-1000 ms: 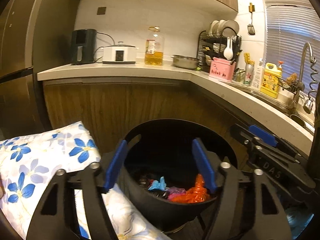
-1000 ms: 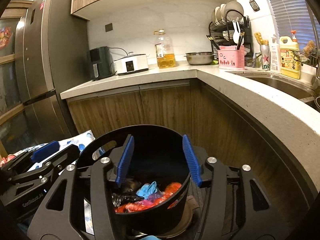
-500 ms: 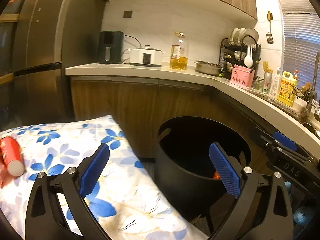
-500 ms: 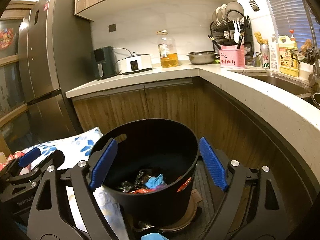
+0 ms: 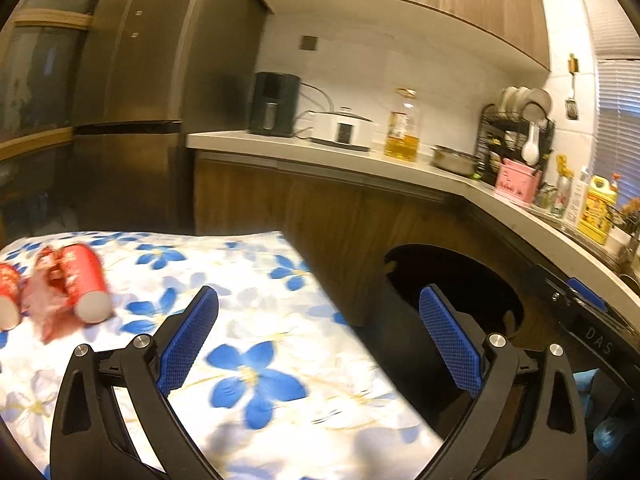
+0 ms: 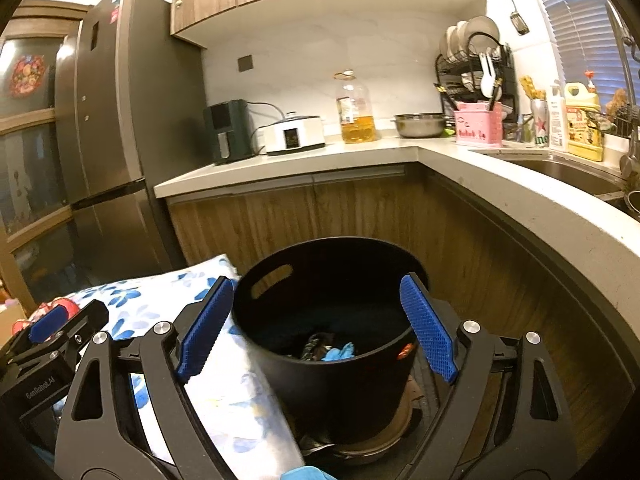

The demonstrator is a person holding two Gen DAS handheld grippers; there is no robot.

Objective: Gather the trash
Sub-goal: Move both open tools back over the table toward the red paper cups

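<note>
Our left gripper (image 5: 318, 338) spread wide, empty, now swung from the bin (image 6: 332, 320) to over the flowered cloth (image 5: 256, 376), right gripper (image 6: 316, 326) likewise apart, straddling the bin, wrappers (image 6: 326, 350) inside, red cups (image 5: 82, 282) now in view farther left on the cloth.

Black bin (image 6: 328, 312); blue scrap (image 6: 338, 353) inside. White cloth (image 5: 256, 344), blue flower print. Red cups (image 5: 82, 280), white rims; pinkish wrapper (image 5: 44, 304), possibly, blurred. Blue pads (image 5: 188, 336) on black left gripper (image 5: 320, 340).

Floral-clothed table (image 5: 256, 364) bearing red paper cups (image 5: 82, 282).
</note>
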